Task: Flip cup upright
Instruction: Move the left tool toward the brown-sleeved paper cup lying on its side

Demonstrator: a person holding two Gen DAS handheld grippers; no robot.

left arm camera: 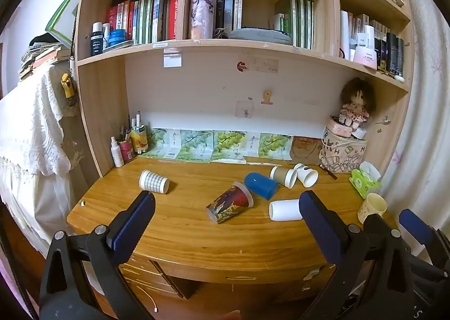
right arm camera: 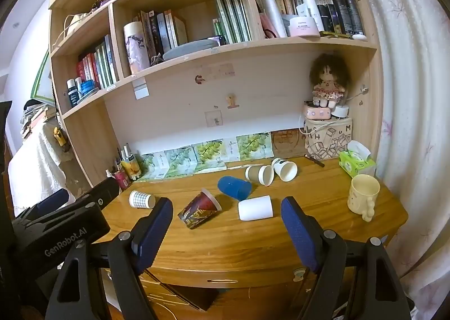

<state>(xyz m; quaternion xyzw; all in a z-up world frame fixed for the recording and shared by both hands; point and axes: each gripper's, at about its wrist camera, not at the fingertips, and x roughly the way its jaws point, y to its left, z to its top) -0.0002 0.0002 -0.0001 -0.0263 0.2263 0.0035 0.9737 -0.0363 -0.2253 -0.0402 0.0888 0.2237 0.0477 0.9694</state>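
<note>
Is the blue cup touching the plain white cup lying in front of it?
Apart. The right wrist view shows a strip of wooden desk between the blue cup and the white cup.

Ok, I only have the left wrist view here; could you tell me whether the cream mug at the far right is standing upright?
Observer: Yes, the cream mug stands upright, mouth up, handle toward the camera.
Operator: Thanks. Is the right hand-held gripper open?
Observer: The right hand-held gripper is wide open and holds nothing.
Operator: And the white cup behind my finger?
Observer: The white cup lies on its side, in full view here.
</note>
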